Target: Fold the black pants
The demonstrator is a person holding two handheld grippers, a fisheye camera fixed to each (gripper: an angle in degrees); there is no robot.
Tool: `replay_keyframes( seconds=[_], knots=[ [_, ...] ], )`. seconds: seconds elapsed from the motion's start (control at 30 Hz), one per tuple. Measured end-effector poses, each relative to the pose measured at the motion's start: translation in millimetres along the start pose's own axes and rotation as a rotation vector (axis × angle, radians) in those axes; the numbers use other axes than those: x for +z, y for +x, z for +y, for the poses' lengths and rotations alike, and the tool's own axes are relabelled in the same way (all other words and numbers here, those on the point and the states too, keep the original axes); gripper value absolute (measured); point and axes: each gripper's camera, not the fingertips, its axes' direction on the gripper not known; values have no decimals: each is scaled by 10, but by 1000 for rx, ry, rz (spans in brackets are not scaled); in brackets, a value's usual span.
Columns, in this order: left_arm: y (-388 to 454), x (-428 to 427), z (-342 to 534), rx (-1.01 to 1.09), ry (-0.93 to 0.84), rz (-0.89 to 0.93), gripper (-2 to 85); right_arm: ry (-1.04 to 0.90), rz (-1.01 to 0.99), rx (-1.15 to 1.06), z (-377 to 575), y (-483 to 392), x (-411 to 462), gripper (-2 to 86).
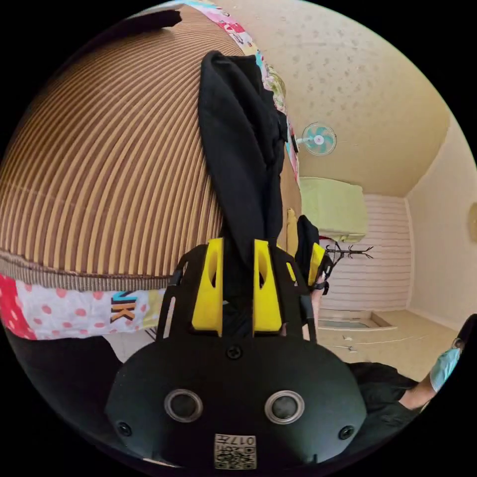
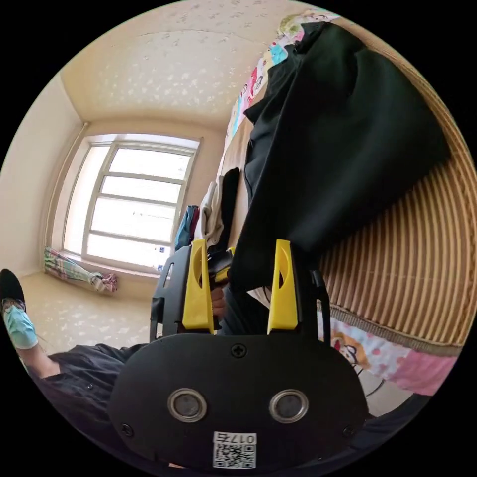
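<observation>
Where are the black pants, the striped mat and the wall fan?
black pants (image 1: pixel 238 149): left gripper view, hanging folded cloth.
striped mat (image 1: pixel 109 164): left gripper view, bare ribbed surface.
wall fan (image 1: pixel 318 139): left gripper view, blades.

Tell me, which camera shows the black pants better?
The right gripper view: there the black pants spread wide over the striped mat, with much of their shape visible. The left gripper view shows the pants as a narrow bunched strip running up from the left gripper.

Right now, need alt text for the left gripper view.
The left hand-held gripper pinches a bunched fold of the black pants between yellow jaws, over a brown striped mat. A wall fan is beyond.
</observation>
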Motion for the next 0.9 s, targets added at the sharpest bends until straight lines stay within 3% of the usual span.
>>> replay_keyframes(
  seconds=[0.1,0.17,0.3,0.4,0.53,0.6,0.63,0.73,0.83,0.9],
  knots=[
    [131,-29,44,85,-56,67,26,-107,68,-134,-259,-375,-223,89],
    [403,-208,73,235,-112,102,15,-106,5,-312,-352,-777,-878,40],
    [1034,-974,466,581,-186,329,9,112,-214,-476,-102,-1146,-2458,26],
    [1051,-1466,891,684,-222,282,18,287,-207,-529,390,-1093,-3667,21],
    [451,-1573,1312,523,-295,-123,28,429,60,-210,1071,-382,-4613,17],
    [-163,-1601,1518,303,-275,-284,42,430,233,11,1313,1,-4752,15],
    [-294,-1606,1571,257,-279,-308,37,422,326,118,1443,199,-4783,13],
    [-518,-1682,1825,229,-240,-267,35,410,362,221,1629,454,-4751,17],
    [-436,-1785,1876,264,-135,-192,46,513,356,196,1671,395,-4764,43],
    [-267,-1665,1781,331,-128,-139,55,571,338,211,1632,407,-4821,106]
  ],
)
